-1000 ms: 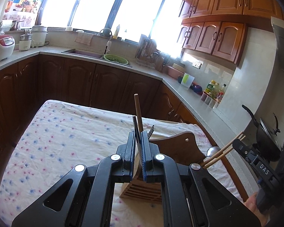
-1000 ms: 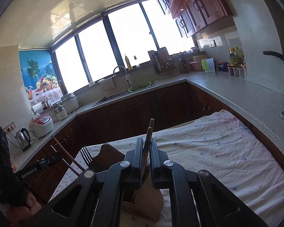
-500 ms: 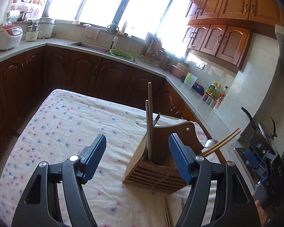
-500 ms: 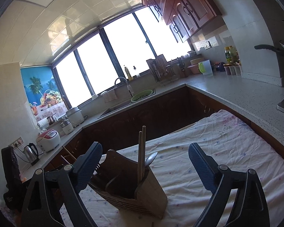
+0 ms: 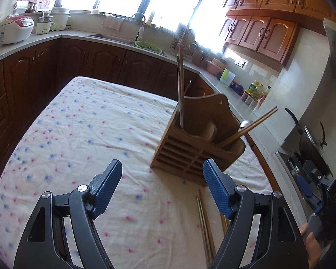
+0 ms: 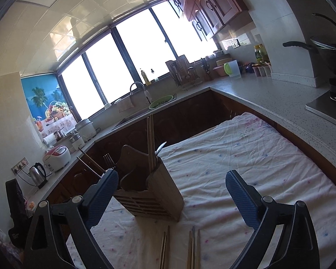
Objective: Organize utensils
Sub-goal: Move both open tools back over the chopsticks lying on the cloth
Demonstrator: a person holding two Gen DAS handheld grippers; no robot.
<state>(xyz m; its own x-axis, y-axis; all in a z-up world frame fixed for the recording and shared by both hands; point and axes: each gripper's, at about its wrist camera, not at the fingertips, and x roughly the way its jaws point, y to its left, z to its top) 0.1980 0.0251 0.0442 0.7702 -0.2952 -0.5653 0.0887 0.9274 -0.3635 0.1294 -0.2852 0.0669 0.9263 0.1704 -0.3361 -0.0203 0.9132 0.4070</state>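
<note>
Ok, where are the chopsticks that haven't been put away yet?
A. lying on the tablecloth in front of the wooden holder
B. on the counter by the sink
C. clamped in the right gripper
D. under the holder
A: loose chopsticks lie flat on the tablecloth just in front of the wooden holder, and both the right gripper and the left gripper are empty.

Cloth-covered table [image 5: 82, 139], utensil holder [image 5: 190, 152], chopsticks [image 5: 203, 224]
</note>
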